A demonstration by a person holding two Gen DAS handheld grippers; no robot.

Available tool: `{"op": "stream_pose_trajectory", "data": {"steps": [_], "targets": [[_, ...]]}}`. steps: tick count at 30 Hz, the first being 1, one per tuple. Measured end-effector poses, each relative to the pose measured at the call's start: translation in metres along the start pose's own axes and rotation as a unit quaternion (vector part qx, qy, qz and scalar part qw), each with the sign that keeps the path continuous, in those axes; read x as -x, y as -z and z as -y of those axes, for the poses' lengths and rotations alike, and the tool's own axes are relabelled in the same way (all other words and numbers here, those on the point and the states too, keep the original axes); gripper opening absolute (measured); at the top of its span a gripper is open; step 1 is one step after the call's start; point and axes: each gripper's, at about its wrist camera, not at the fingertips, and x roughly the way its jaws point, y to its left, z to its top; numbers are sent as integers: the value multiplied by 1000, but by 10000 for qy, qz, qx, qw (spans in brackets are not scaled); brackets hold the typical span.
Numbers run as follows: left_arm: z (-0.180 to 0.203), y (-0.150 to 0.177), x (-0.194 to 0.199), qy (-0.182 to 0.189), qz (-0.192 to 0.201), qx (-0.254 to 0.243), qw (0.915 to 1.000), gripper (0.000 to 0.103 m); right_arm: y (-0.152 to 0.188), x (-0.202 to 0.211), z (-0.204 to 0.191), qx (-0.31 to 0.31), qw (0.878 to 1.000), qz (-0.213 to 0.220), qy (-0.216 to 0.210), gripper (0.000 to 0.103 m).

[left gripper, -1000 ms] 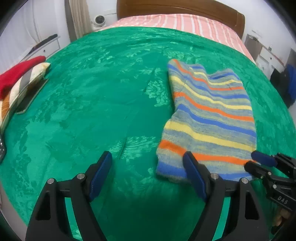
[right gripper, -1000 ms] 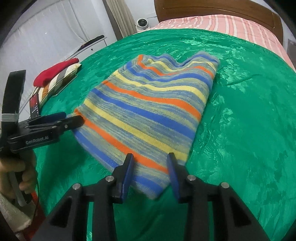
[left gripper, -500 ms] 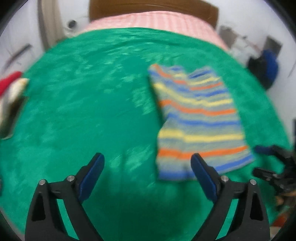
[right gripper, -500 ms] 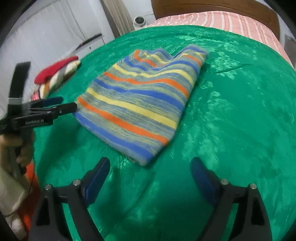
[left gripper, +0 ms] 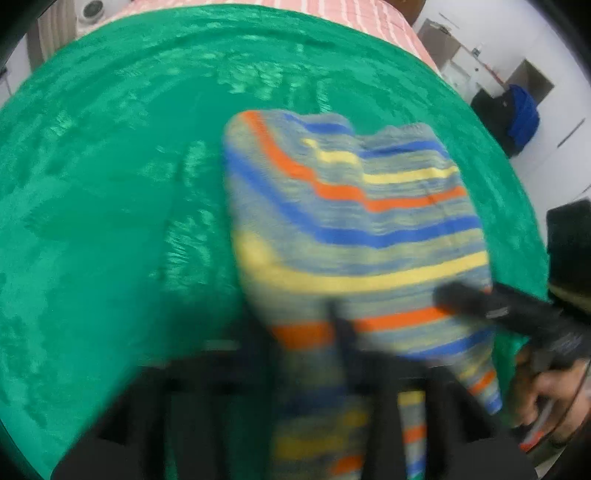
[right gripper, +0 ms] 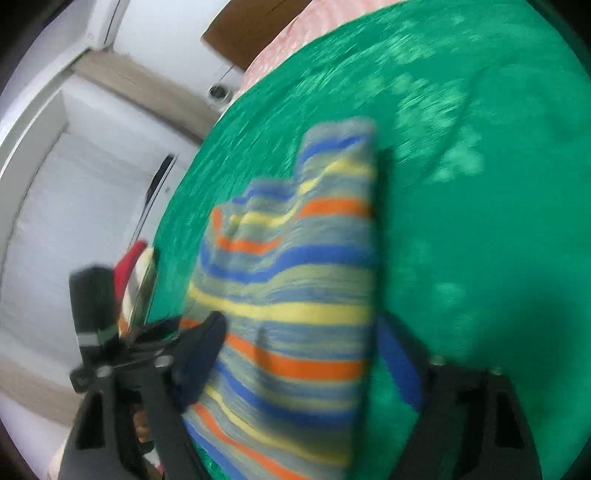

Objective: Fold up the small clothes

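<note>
A small striped knit garment (left gripper: pixel 354 229), in blue, orange, yellow and grey, lies on the green bedspread (left gripper: pixel 110 221). Its near hem is lifted off the bed. In the blurred left wrist view my left gripper (left gripper: pixel 338 332) looks shut on the near hem, with the cloth draped over the fingers. In the right wrist view the garment (right gripper: pixel 295 295) hangs between the wide-apart blue pads (right gripper: pixel 400 365) of my right gripper (right gripper: pixel 295 362), which is open. The left gripper also shows there (right gripper: pixel 192 328), at the garment's left edge. The right gripper shows in the left view (left gripper: pixel 476 299).
A red and striped folded pile (right gripper: pixel 135 277) lies at the bed's left edge. A wooden headboard (right gripper: pixel 251 33) and pink striped sheet (left gripper: pixel 351 11) are at the far end. A dark bag with blue cloth (left gripper: pixel 517 118) stands beside the bed at right.
Both views are now motion-blurred. My left gripper went from wide open to closed on the garment's near hem and lifted it. My right gripper moved in around the garment and tilted.
</note>
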Motion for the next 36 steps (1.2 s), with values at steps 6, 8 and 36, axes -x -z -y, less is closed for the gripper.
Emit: {"op": "stream_pose_trajectory", "data": {"steps": [6,8,36], "targets": [[19,13,32,-279,686,-115,9972,10,18,6,-58,1325,9802,366,1423,23],[27,15,54,-364,955,-270,9944,10,24,16,-76,1625,9727,610,1539,22],[102,202,189,-2384,2701,-427,9319,103,159,193,-85,2181,9168,1737,2861,100]]}}
